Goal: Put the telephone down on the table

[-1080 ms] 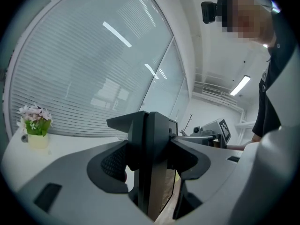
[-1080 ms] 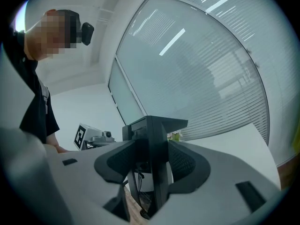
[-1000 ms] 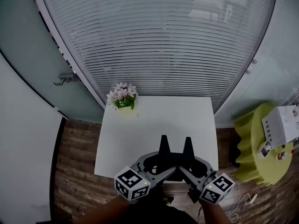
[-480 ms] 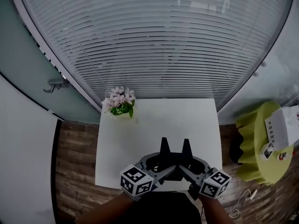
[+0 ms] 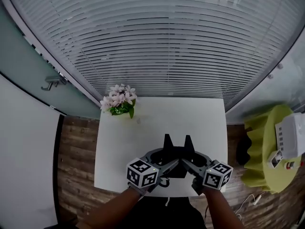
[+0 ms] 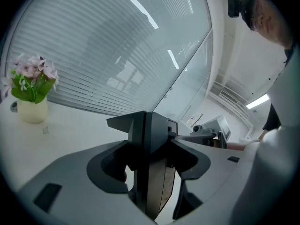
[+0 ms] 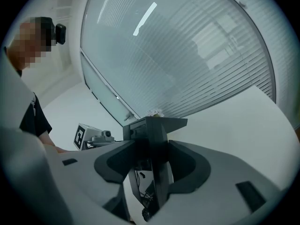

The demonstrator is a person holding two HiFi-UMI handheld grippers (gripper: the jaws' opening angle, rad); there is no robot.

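Telephone (image 5: 177, 169), black, sits above table (image 5: 143, 137) near edge at 6 o'clock. Left gripper (image 6: 148, 137) and right gripper (image 7: 156, 134) each clamp it, jaws closed. Flower pot (image 5: 119, 102) at 11 o'clock.

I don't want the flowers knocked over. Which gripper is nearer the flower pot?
Left. The left gripper is right of the flower pot and closer to the table's near edge; the right gripper lies farther right.

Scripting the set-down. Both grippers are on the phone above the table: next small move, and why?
Probably lower both together, slightly forward. The left gripper and right gripper are each shut on the telephone, which appears to sit over the near edge of the table. The flowers stand at the far corner.
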